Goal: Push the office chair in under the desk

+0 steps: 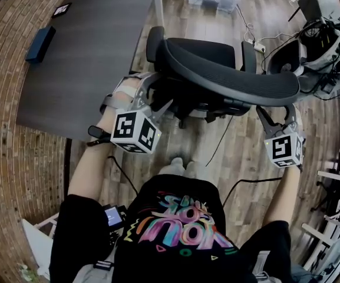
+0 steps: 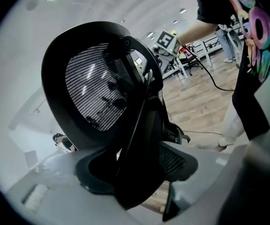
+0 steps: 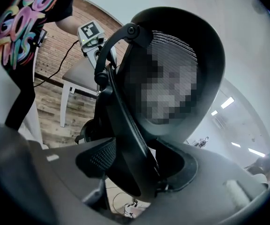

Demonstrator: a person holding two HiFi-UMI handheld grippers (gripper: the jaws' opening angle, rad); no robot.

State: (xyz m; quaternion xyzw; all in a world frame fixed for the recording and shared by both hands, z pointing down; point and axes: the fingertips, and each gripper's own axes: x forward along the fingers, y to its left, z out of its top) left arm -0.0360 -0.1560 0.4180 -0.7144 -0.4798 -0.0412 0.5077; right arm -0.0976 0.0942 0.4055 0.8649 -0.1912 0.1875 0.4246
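Though not yet under the desk [image 1: 93, 52], grips the office chair [image 1: 228, 75] by both backrest edges, ready for the push.

Finds it just beside the desk's side edge, seat pointing away, left armrest [image 1: 154, 43] near the tabletop edge. Clamps the left gripper [image 1: 155, 96] on the backrest's left rim and the right gripper [image 1: 277, 114] on its right rim, jaws clenched over the frame in both gripper views. Holds wide apart, probably to steer as well as shove, since likely needs swinging toward the opening. Leaves a dark case [image 1: 40, 43] and a marker card [image 1: 60, 9] on the tabletop, well apart from the chair; notes cables [image 1: 220, 140] on the floor [image 1: 246, 158] by the base, a possible snag.
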